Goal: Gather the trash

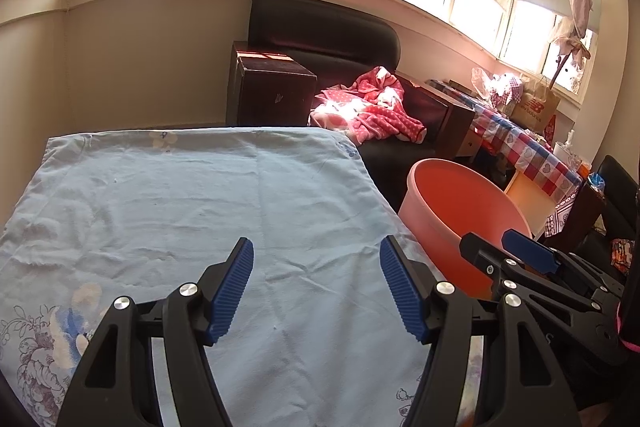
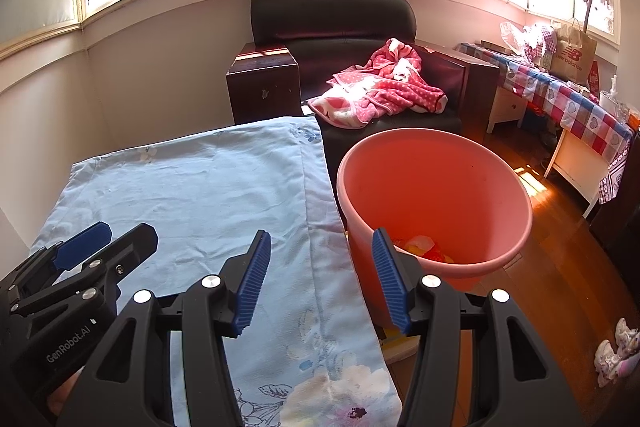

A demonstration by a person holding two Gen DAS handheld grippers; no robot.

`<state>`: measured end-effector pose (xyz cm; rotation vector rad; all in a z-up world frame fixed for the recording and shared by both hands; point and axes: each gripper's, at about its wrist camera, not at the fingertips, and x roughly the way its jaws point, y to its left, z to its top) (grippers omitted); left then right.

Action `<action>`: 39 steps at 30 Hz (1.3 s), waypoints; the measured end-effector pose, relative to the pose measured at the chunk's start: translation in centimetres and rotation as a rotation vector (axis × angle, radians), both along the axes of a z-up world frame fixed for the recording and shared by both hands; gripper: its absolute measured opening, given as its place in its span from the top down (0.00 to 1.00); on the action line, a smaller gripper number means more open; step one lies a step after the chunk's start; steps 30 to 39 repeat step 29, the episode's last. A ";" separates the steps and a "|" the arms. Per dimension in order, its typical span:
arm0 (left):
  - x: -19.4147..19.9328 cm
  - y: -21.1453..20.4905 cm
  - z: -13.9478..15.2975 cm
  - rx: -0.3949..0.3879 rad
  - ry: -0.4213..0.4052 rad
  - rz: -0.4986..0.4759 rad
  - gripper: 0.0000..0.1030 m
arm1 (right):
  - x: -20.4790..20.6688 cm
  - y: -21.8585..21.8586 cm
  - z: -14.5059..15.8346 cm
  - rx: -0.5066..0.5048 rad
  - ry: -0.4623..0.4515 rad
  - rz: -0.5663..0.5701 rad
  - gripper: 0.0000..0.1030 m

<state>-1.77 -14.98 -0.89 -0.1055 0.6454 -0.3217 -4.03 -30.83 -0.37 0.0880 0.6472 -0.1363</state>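
Observation:
A pink plastic bin (image 2: 480, 187) stands on the floor at the right edge of a table covered by a light blue floral cloth (image 2: 200, 195). Yellow and red trash pieces (image 2: 424, 249) lie at the bin's bottom. My right gripper (image 2: 320, 279) is open and empty, over the cloth's right edge next to the bin. My left gripper (image 1: 316, 287) is open and empty above the cloth (image 1: 200, 207). The bin also shows in the left wrist view (image 1: 460, 207), with the right gripper (image 1: 504, 247) in front of it. The left gripper shows in the right wrist view (image 2: 108, 235).
A dark armchair (image 2: 332, 15) with a red dotted blanket (image 2: 384, 87) stands behind the table. A dark side cabinet (image 2: 264, 83) sits beside it. A side table with a checked cloth (image 2: 568, 103) and a paper bag (image 2: 572, 55) runs along the right wall. Slippers (image 2: 616, 351) lie on the wooden floor.

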 end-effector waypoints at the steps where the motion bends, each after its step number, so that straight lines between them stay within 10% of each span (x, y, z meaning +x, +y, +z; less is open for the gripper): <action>1: 0.0 0.0 0.0 0.000 -0.001 -0.001 0.37 | 0.0 0.0 0.0 0.000 -0.001 0.000 0.48; 39: -0.5 0.3 0.8 -0.008 0.000 0.012 0.37 | -0.3 0.6 0.4 -0.010 -0.005 0.017 0.48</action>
